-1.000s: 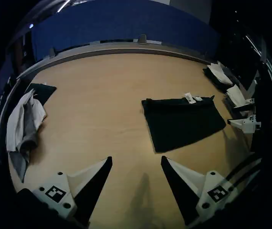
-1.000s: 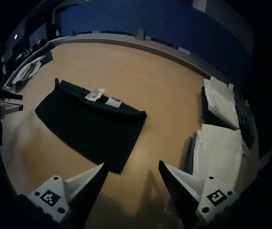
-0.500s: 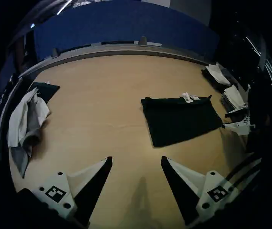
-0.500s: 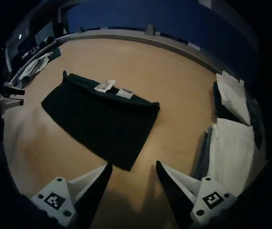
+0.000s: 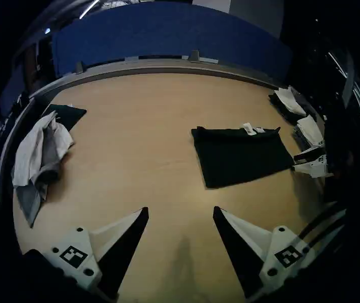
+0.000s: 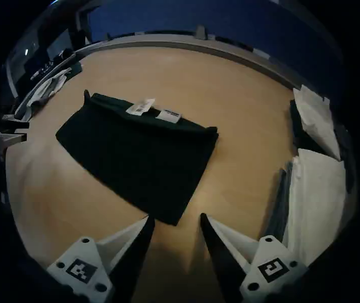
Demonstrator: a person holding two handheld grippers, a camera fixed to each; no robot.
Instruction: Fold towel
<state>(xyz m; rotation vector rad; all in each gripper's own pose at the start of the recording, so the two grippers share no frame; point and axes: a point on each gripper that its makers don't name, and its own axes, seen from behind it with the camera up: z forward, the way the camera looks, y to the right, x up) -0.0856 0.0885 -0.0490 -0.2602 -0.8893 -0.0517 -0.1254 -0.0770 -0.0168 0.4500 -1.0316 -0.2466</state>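
**Right jaws at the towel's near corner, nothing pinched yet**

Right gripper (image 6: 177, 216): fingers spread, gap empty; the near corner of the dark towel (image 6: 139, 151) lies just ahead of the tips, roughly on the midline. Left gripper (image 5: 180, 207): fingers spread wide, empty, over bare table (image 5: 129, 131); the towel lies flat well ahead of it and off to its right.

Risks, as judged:
- The towel looks already doubled, with a thicker edge and white labels (image 6: 142, 106) along the far side; a shallow pinch at the corner could take the top layer alone and peel the fold open.
- A bite set too low could scrape the tabletop and push the cloth into a wrinkle instead of lifting it.
- If one corner goes up while the left tool is nowhere near a corner of its own, the cloth would likely hang skewed and the fold land crooked.
- A stack of pale folded cloths (image 6: 316, 187) sits near on the right gripper's right; a wide swing could clip it.

Pose: right gripper low, tilted down at the table, nosed toward the corner; left gripper held back and higher, looking across the tabletop. Crumpled pale cloths (image 5: 41, 151) lie at its far left, well apart from the towel; the hands behind both tools are hidden.
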